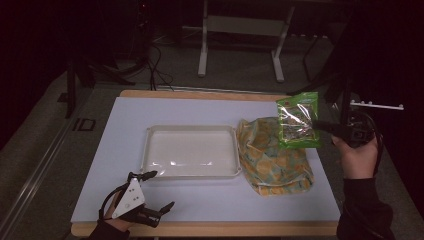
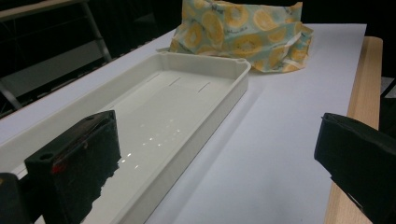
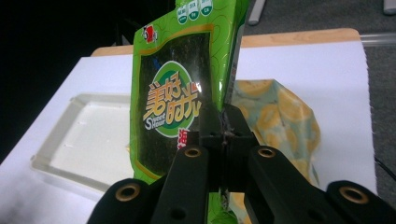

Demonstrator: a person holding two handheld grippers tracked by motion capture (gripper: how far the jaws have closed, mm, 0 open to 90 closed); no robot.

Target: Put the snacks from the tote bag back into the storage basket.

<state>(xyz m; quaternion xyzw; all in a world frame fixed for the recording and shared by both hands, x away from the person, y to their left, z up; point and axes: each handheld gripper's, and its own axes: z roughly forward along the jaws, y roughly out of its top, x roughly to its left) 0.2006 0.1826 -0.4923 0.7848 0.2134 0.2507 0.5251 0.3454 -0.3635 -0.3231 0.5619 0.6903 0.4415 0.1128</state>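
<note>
A green snack packet (image 1: 298,121) (image 3: 180,88) with a dark window hangs in the air over the right side of the table, above the patterned bag. My right gripper (image 1: 325,126) (image 3: 225,122) is shut on the packet's right edge, its jaws pinched together on the foil. The yellow and teal fabric bag (image 1: 272,157) (image 2: 243,35) (image 3: 285,126) lies slumped on the white board, just right of the tray. The shallow white tray (image 1: 191,129) (image 2: 205,105) (image 3: 51,154) sits mid-table with nothing in it. My left gripper (image 1: 159,191) (image 2: 215,161) rests near the table's front left, open, nothing between its jaws.
The white board (image 1: 125,150) covers a wooden table (image 1: 200,229) whose edge shows at front and back. Behind the table stand a metal frame's legs (image 1: 202,45) and cables on the grey floor. A dark stand (image 1: 345,95) rises at the right.
</note>
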